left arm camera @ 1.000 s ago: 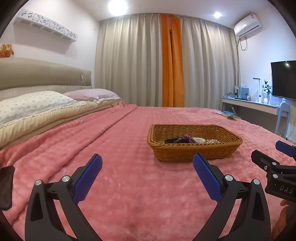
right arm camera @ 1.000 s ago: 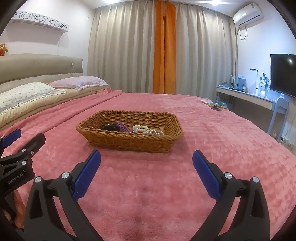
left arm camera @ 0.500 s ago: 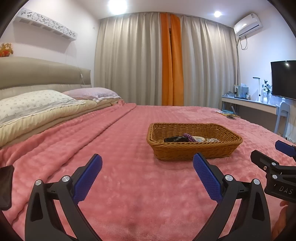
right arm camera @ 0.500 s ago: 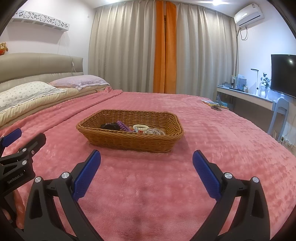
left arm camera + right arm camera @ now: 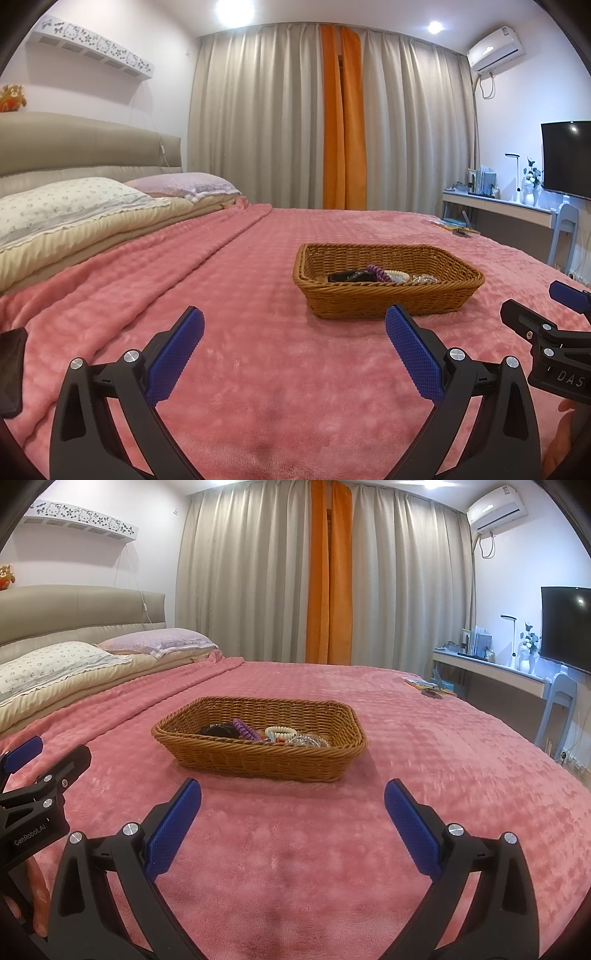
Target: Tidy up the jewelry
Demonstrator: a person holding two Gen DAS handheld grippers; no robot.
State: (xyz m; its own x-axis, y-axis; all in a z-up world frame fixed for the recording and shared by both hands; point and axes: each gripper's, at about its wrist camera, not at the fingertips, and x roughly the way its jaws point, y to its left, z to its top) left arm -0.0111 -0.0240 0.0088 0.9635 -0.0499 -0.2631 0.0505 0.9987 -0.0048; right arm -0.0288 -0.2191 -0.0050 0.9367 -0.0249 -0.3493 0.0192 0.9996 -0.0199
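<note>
a: item one, wicker basket [image 5: 258, 738] on the pink blanket [image 5: 424, 775]. contents: black band [image 5: 218, 731], purple coil tie [image 5: 244, 730], cream coil tie [image 5: 280, 732], a silvery piece [image 5: 308, 740].

b: change since a second ago?

a: slight. basket sits larger in the right view, so the right gripper [image 5: 293, 814] has crept nearer; left view barely differs.

b: fingers?

a: both spread wide, empty. left gripper [image 5: 295, 343] too, short of the basket.

b: meaning?

a: approach only, i judge; nothing sorted yet.

Woven wicker basket [image 5: 258, 755] on plush, nubbly pink fleece blanket [image 5: 424, 775].
</note>
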